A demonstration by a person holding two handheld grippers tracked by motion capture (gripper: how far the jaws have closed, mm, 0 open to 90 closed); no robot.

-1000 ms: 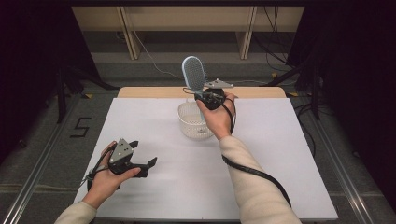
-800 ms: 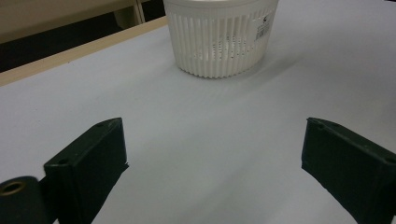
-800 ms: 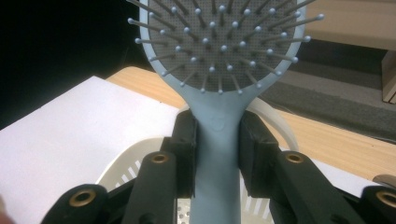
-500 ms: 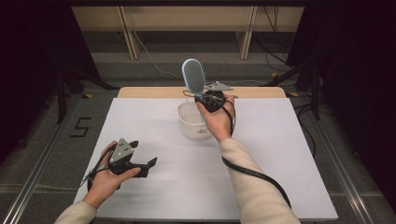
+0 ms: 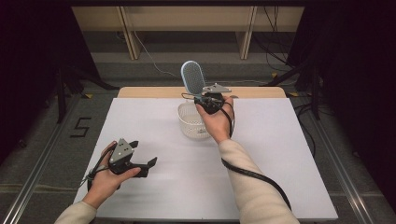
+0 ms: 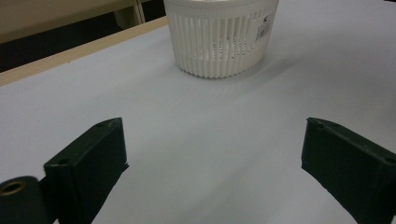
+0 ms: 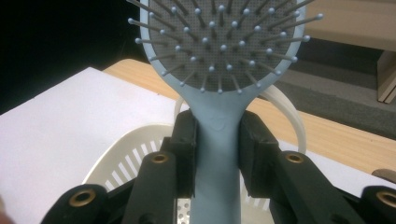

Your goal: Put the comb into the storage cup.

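Right gripper (image 7: 217, 149) pinched the blue hairbrush (image 5: 193, 78) handle above the white basket (image 5: 190, 122); left gripper (image 5: 140, 164) sat spread wide, near-left.

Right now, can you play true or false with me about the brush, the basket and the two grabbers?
1. The right gripper is clamped on the handle of the blue hairbrush. True.
2. The hairbrush lies flat inside the white basket. False: it is held up above the basket, bristle head on top.
3. The left gripper is open and holds nothing. True.
4. The left gripper touches the basket. False: it sits apart from it, low over the white table.
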